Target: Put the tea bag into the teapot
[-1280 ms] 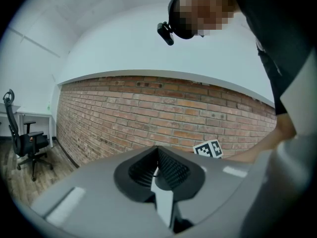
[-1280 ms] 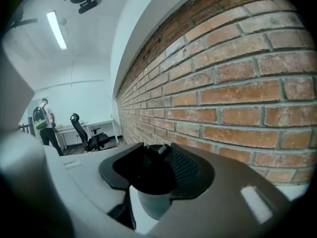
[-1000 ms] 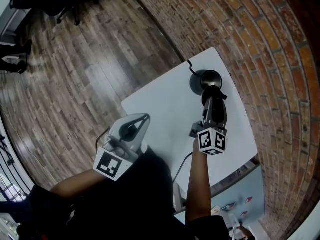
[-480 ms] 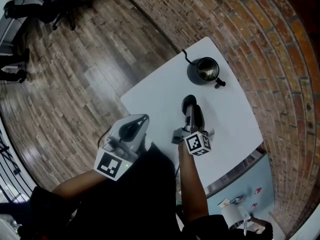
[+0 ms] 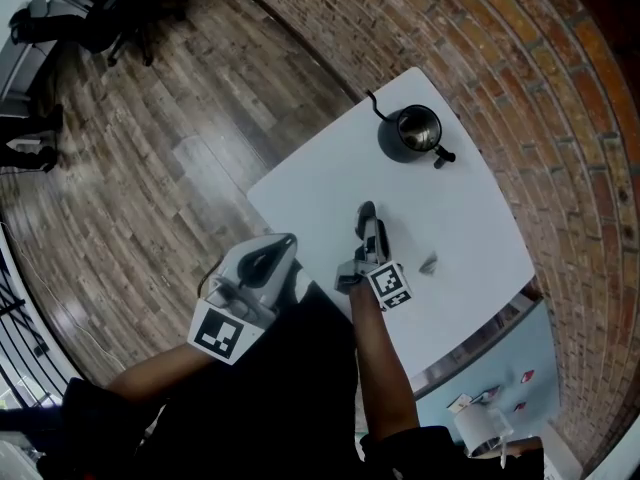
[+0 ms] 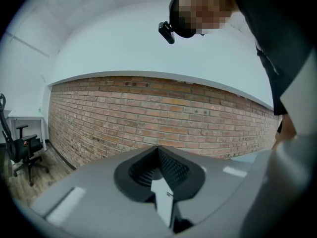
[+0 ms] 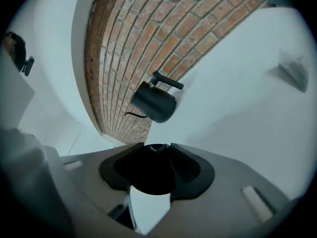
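Right gripper (image 5: 366,212) jaws together, holding nothing, over table (image 5: 310,183), tea bag (image 5: 428,264) lying apart, left gripper (image 6: 158,150) likewise closed, empty.

An office-like room: brick wall (image 5: 520,58), wood-plank floor (image 5: 150,168), wheeled desk chair (image 6: 22,150).

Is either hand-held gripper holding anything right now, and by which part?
Nothing is held. The left hand-held gripper and the right hand-held gripper both have their jaws together with nothing between them.
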`<state>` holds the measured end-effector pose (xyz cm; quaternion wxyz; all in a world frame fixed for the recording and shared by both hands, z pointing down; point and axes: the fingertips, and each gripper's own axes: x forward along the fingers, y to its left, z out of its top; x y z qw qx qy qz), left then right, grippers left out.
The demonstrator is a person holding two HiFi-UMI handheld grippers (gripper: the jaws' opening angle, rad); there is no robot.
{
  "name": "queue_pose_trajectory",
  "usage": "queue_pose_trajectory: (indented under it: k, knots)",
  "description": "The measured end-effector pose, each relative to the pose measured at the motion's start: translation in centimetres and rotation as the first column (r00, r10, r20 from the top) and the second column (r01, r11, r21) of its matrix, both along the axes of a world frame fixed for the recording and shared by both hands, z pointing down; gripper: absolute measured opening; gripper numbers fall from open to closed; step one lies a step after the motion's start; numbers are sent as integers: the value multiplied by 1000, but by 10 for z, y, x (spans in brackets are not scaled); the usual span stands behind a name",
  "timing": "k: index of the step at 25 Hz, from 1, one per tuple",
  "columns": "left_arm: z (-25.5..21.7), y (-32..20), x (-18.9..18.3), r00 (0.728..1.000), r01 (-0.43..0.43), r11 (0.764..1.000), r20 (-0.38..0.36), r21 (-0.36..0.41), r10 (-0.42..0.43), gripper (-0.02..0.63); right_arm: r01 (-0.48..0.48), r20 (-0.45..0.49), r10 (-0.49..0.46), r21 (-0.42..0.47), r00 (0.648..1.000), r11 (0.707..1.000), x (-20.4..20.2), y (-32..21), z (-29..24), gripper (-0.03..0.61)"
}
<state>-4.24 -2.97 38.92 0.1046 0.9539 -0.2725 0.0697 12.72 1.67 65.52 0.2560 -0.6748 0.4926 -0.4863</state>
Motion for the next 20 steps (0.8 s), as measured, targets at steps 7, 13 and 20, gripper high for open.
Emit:
queue_pose_trajectory:
  k: [7, 13, 20]
  knots:
    - [1, 6, -8, 1000, -15, 1000, 12, 6, 15, 0, -90, 236, 80, 30, 968, 995, -9, 12, 22, 170]
    - [-1, 13, -4, 999, -44, 999, -11, -2, 44, 0, -170, 362, 134, 70, 923, 983, -5, 21, 28, 172]
    - [-4, 15, 0, 998, -61, 998, -31, -2, 61, 0, -196, 419, 153, 61, 895, 979, -6, 29, 29, 172]
